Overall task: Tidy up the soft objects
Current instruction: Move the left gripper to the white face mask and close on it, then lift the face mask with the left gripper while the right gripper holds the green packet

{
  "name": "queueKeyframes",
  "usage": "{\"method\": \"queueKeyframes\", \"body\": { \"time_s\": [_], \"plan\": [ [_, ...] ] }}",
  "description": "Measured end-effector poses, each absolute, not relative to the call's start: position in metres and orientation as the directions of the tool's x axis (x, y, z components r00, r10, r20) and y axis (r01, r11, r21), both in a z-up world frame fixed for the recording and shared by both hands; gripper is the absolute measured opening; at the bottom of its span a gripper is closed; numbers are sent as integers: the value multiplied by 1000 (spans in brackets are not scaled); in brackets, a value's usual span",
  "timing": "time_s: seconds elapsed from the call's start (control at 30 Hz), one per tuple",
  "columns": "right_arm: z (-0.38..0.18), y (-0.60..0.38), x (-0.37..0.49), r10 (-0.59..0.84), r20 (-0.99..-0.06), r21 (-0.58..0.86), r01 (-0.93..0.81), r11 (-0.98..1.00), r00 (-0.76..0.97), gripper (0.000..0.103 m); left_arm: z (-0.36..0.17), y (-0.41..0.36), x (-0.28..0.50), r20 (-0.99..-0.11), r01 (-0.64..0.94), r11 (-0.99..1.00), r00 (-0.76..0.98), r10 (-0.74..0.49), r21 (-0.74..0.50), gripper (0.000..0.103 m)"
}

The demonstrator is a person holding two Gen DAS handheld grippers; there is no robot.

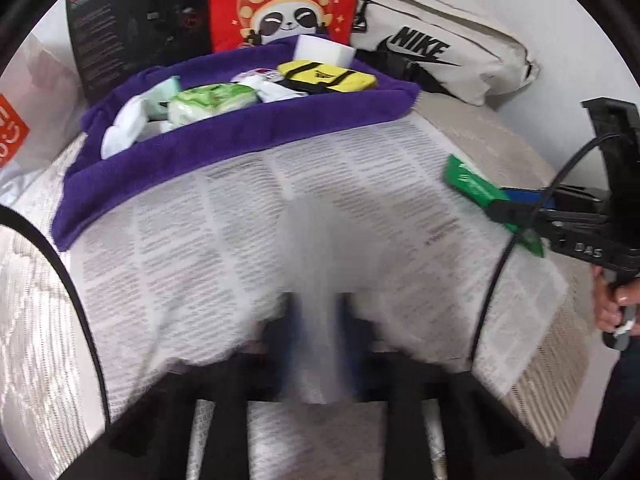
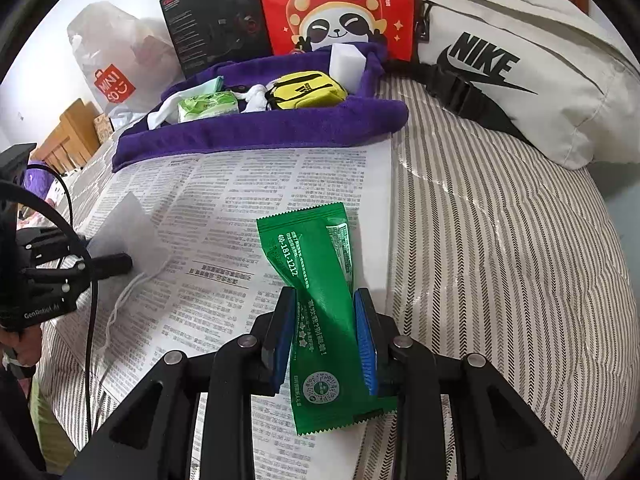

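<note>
The green packet [image 2: 316, 300] is a flat foil sachet: light, crinkly, slick on its face, and it twists rather than resists. Its middle is already wrung narrow, so a hold across the waist looks safest; a hold near a serrated end would let it flop and slide. It sits between the right fingers [image 2: 285, 340], whose blue pads pinch its twisted waist, one end sticking forward over the newspaper [image 2: 240, 184] and the other hanging back under the right gripper [image 2: 325, 340].

The white mask [image 2: 126, 232] is limp, thin cloth with a loose ear loop trailing, very light, likely to drape and snag. The left gripper [image 1: 318, 332] has its fingers pressed together on one edge of it, though blur hides the contact.

Beyond the paper lies the purple tray [image 2: 256, 128] holding tissue packs and a small yellow pouch [image 2: 306, 90], all on the striped bed [image 2: 500, 240].
</note>
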State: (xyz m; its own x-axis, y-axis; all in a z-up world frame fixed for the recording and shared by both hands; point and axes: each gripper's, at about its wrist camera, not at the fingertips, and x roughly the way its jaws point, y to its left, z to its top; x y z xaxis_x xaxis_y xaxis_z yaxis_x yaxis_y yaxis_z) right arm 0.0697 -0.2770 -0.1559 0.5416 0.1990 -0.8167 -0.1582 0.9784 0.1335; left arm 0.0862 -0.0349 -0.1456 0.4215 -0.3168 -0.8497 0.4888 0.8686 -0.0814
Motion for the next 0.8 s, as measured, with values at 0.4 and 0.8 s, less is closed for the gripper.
{"method": "queueKeyframes", "body": {
  "time_s": [0.4, 0.8],
  "plan": [
    [-146, -262, 72, 219, -802, 138, -184, 973, 556, 30, -141, -1, 97, -824, 421, 889, 430, -371, -181, 7],
    [-158, -234, 85, 223, -818, 128, -210, 969, 530, 30, -153, 12, 111, -831, 366, 920, 462, -311, -140, 9]
  ]
}}
